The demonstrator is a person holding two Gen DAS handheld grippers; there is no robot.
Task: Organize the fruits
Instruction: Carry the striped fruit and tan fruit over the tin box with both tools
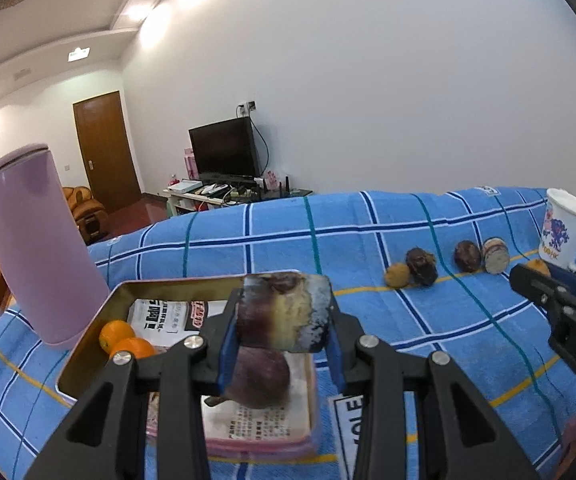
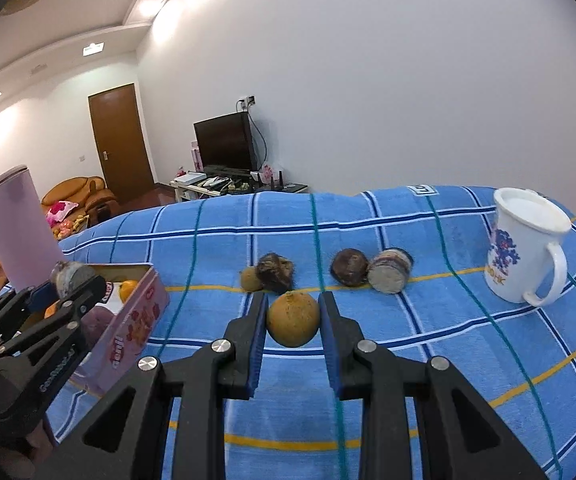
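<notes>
The left hand-held gripper (image 1: pixel 284 316) is clamped on a cut fruit piece (image 1: pixel 284 310), purple-brown and yellow on its cut face with a grey, mouldy-looking rind, held above the open tin box (image 1: pixel 88 340). Inside the box, two oranges (image 1: pixel 122 338) and a purple round fruit (image 1: pixel 258 376) are seen lying on printed paper; the fruit's kind cannot be determined through the blur. A tall lilac canister (image 1: pixel 40 248) stands just beside the box's far left corner.

The right hand-held gripper (image 2: pixel 293 320) is closed on a round tan fruit (image 2: pixel 293 320), its skin rough and speckled, held over the blue checked cloth (image 2: pixel 408 344) covering the surface. Beyond it a row is noted: a small tan fruit (image 2: pixel 250 278) touching a dark shaggy one (image 2: pixel 274 272), then a dark brown round fruit (image 2: pixel 349 266) against a grey cut piece (image 2: pixel 390 272). A white printed mug (image 2: pixel 524 244) stands well apart at the right.
</notes>
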